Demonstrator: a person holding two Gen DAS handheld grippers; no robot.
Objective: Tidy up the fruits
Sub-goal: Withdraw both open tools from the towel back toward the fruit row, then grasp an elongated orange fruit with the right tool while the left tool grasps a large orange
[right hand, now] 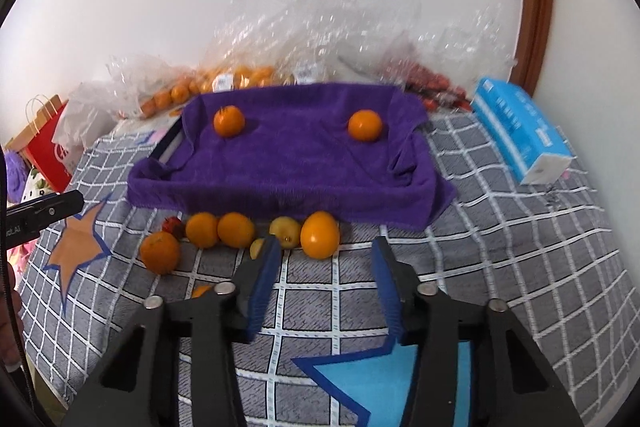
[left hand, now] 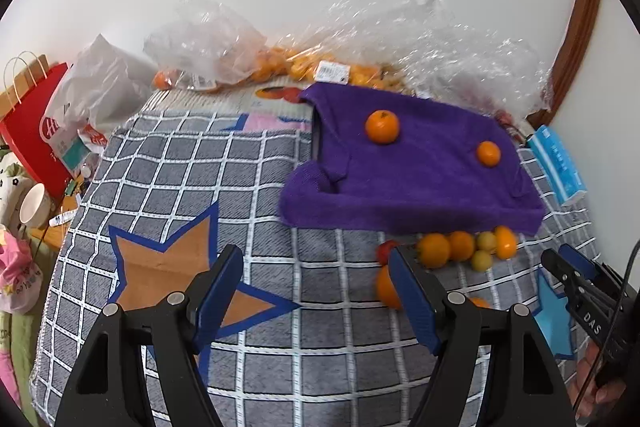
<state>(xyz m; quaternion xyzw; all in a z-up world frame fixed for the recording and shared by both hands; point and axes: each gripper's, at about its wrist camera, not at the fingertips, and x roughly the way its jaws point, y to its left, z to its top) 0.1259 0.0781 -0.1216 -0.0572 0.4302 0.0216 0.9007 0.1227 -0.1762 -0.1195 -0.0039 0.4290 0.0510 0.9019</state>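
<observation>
Both grippers are released, nothing between their blue-padded fingers: the left gripper (left hand: pixel 316 263) and the right gripper (right hand: pixel 326 249). Just beyond the right fingertips lies a row of loose orange and yellow fruits (right hand: pixel 240 229). Farther off, a purple towel-lined tray (right hand: pixel 296 163) holds two round oranges (right hand: pixel 229 121).

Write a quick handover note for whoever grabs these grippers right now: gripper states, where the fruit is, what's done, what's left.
Left gripper: open, empty, over the checked cloth.
Right gripper: open, empty, just short of the loose fruit.
Done: two oranges sit in the purple-towel tray.
Left: the row of loose fruit on the cloth in front of the tray, including a big orange, yellowish ones and a red one, plus one orange lying nearer.
</observation>
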